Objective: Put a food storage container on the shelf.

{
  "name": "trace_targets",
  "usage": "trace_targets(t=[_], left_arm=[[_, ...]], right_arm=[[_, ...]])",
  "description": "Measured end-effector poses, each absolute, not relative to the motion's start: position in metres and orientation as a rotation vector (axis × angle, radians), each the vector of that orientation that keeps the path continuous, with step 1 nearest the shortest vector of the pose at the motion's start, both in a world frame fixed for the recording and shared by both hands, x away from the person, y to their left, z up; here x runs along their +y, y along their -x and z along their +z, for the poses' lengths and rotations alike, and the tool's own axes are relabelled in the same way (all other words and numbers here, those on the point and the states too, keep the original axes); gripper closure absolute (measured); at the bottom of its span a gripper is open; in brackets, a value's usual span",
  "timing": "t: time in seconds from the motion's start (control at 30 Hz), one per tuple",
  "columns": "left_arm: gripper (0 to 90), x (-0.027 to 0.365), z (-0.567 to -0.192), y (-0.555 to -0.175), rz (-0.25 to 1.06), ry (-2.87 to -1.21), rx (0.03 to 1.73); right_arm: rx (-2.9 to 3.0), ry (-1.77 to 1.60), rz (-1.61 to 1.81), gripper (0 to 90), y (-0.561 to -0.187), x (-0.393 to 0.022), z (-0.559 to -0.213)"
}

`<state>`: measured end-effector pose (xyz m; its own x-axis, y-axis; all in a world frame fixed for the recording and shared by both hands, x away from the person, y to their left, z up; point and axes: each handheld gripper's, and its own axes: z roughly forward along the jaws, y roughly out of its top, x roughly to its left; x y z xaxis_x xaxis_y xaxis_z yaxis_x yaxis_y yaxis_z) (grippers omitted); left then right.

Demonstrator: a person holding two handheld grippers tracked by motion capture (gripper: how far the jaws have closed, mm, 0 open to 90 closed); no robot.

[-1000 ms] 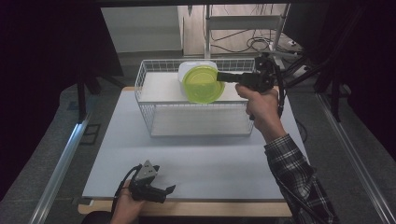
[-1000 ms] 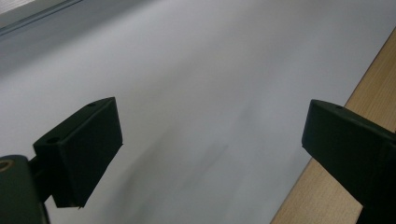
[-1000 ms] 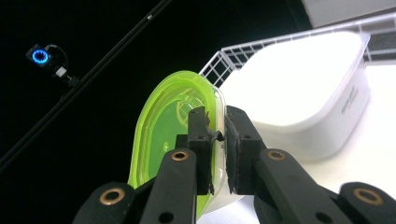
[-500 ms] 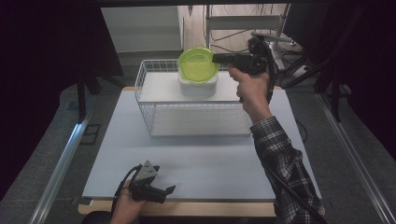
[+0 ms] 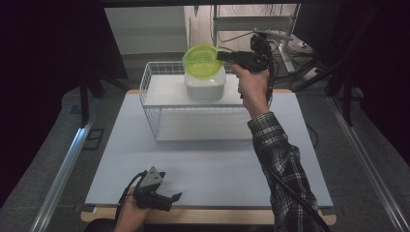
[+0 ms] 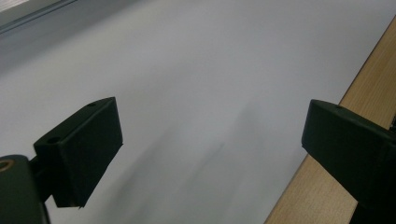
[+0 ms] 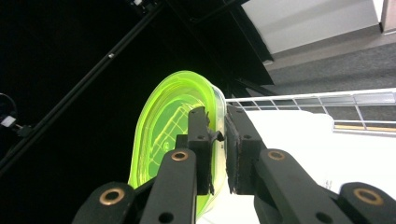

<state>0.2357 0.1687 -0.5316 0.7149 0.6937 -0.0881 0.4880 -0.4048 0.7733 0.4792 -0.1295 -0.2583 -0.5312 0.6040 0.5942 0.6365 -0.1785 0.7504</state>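
Note:
A translucent lime-green lid point(image 5: 202, 60) hangs above a white tub point(image 5: 205, 86) that stands inside a white wire basket point(image 5: 153, 116) at the back of the table. My right gripper point(image 5: 223, 56) reaches in from the right, shut on the lid's rim. In the right gripper view the two jaws pinch the edge of the green lid point(image 7: 161, 135) at my right gripper point(image 7: 217, 140), with the white tub point(image 7: 299, 144) beyond. My left gripper point(image 5: 170, 198) rests at the table's near edge, open, nothing between its jaws point(image 6: 210, 135).
A pale grey mat point(image 5: 203, 164) covers the table, with its wooden edge point(image 6: 322, 186) beside my left gripper. The basket's wire rim point(image 7: 327, 99) rises around the tub. Metal shelving and cables point(image 5: 270, 29) stand behind the table, and dark curtains hang on both sides.
My right gripper has carried the green lid leftward and slightly up, from the tub's right side to above its top. The left gripper has stayed put.

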Motion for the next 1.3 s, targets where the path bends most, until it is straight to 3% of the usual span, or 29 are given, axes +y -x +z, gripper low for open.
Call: trace_targets(t=[0.8, 0.93, 1.13, 1.3], left_arm=[[5.0, 0.167, -0.533, -0.236, 0.312, -2.098, 0.892], [5.0, 0.167, -0.533, -0.236, 0.313, -2.103, 0.890], [5.0, 0.167, -0.533, -0.236, 0.313, -2.097, 0.893], [4.9, 0.167, -0.533, -0.236, 0.312, -2.097, 0.894]], right_arm=[[-2.087, 1.719, -1.839, 71.3, -0.481, -0.121, -0.260], [-2.074, 1.704, -1.865, 62.3, -0.481, -0.123, -0.259], [-2.104, 1.632, -1.872, 40.2, -0.479, -0.124, -0.258], [-2.149, 1.556, -1.860, 30.0, -0.475, -0.125, -0.261]])
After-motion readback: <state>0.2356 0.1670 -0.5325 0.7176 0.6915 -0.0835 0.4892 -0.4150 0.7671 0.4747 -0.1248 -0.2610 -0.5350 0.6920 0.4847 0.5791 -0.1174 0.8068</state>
